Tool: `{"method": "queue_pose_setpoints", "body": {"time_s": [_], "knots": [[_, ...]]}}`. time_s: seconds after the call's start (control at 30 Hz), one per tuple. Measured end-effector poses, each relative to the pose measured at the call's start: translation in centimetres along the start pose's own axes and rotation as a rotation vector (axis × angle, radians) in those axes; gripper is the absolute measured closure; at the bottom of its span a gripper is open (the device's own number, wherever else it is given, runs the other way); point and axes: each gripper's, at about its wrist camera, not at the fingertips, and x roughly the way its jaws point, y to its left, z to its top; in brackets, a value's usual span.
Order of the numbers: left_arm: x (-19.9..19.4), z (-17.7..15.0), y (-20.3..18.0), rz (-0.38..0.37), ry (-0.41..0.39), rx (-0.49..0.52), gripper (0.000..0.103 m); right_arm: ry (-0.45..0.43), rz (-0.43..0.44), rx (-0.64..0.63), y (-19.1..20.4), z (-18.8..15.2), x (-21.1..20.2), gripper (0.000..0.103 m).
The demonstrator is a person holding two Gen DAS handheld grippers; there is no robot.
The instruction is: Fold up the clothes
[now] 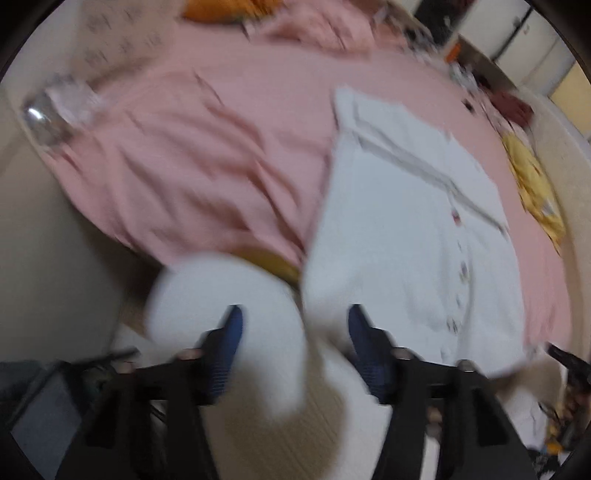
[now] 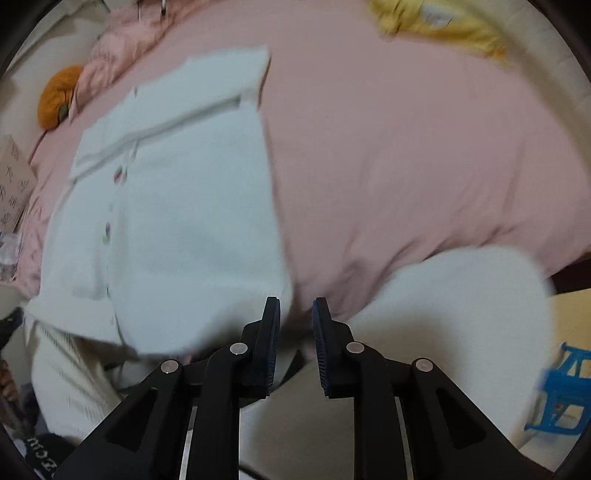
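A bed covered by a wrinkled pink sheet (image 2: 388, 155) fills most of both views. On it lies a white button-front knit cardigan (image 2: 173, 221), spread flat with its placket of small buttons running lengthwise and one sleeve folded across the upper part; its hem reaches the near edge of the bed, just ahead of both tools. In the left wrist view the same cardigan (image 1: 399, 240) lies to the right of centre, and a blurred white lobe of fabric sits between the spread fingers.

The left gripper (image 1: 295, 325) stands wide apart, its blue-padded fingers (image 1: 231, 332) to either side of that white fabric; blur prevents telling whether either pad touches it. The right gripper (image 2: 296, 325) is parted by a narrow gap with nothing between the pads, poised beside the cardigan's lower right corner at the bed's edge.

Smaller items: a crumpled yellow garment (image 2: 443, 26) at the far side of the bed, an orange round cushion (image 2: 59, 98) near bunched pink bedding, a blue plastic stool (image 2: 565, 391) on the floor at lower right, and a clear plastic bag (image 1: 55, 114) at the bed's left edge.
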Motion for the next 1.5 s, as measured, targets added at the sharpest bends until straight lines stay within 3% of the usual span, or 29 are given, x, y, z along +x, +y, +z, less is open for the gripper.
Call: {"method": "queue_pose_setpoints", "body": {"time_s": [0.03,0.13,0.17,0.23,0.33,0.43,0.53,0.57,0.63,0.73,0.77,0.9,1.03,1.17,1.23,1.27,1.33,1.37,1.4,1.43,1.5], "knots": [[-0.7,0.8,-0.5,0.02,-0.049,0.025,0.038,-0.05,0.004,-0.011,0.5,0.5,-1.1,0.08],[-0.6,3.4,-4.8,0.034,-0.159,0.131,0.012,-0.217,0.103,-0.083,5.0,2.5,-2.2,0.059],[0.2,4.0,-6.4,0.018,-0.176,0.164,0.004,-0.241,0.128,-0.11,6.5,3.0,-1.6,0.047],[2.3,5.2,-9.7,-0.009,-0.191,0.219,0.004,-0.266,0.164,-0.159,9.6,3.7,0.3,0.032],[8.0,5.7,-13.1,-0.07,-0.098,0.247,0.004,-0.227,0.179,-0.198,13.8,4.6,5.8,0.032],[13.3,4.8,-13.7,-0.126,0.011,0.193,0.004,-0.132,0.141,-0.199,16.3,4.5,11.6,0.032],[16.9,2.9,-12.0,-0.115,0.066,0.116,0.004,-0.056,0.074,-0.212,17.0,3.8,16.2,0.03],[17.4,2.6,-12.0,-0.098,0.068,0.127,0.004,-0.078,0.063,-0.243,17.4,3.6,16.3,0.029],[17.4,2.6,-12.8,-0.067,0.061,0.168,0.004,-0.066,0.049,-0.274,18.0,4.4,15.7,0.029],[17.5,2.5,-12.9,-0.059,0.047,0.186,0.001,-0.169,0.157,-0.292,19.6,7.7,11.9,0.029],[17.4,2.6,-12.6,-0.063,0.042,0.177,0.001,-0.217,0.2,-0.325,20.7,9.3,10.5,0.029],[17.2,3.3,-11.1,-0.117,0.001,0.05,0.001,-0.242,0.233,-0.505,27.5,16.3,10.0,0.029],[17.0,3.9,-9.1,-0.23,-0.02,-0.093,0.001,-0.139,0.312,-0.594,35.1,22.2,14.0,0.029],[17.1,4.1,-7.9,-0.301,-0.023,-0.191,0.001,-0.028,0.325,-0.602,42.2,23.6,19.5,0.029],[17.2,4.3,-7.6,-0.317,-0.024,-0.221,0.001,0.006,0.271,-0.597,43.8,22.5,21.6,0.029],[17.2,4.3,-7.5,-0.319,-0.025,-0.227,0.001,0.016,0.204,-0.603,44.7,22.2,23.1,0.029],[17.3,4.3,-7.5,-0.318,-0.025,-0.228,0.001,-0.003,0.151,-0.584,44.8,22.0,25.0,0.027],[17.3,4.3,-7.5,-0.318,-0.026,-0.229,0.001,-0.013,0.164,-0.539,44.2,22.2,25.1,0.031],[17.3,4.3,-7.5,-0.318,-0.027,-0.228,0.001,-0.022,0.188,-0.485,43.4,22.4,24.9,0.043],[17.2,4.3,-7.5,-0.319,-0.028,-0.228,0.001,-0.031,0.21,-0.43,42.7,22.7,24.8,0.08],[17.1,4.4,-7.4,-0.321,-0.028,-0.229,0.001,-0.046,0.281,-0.376,40.8,23.1,23.8,0.087]]}}
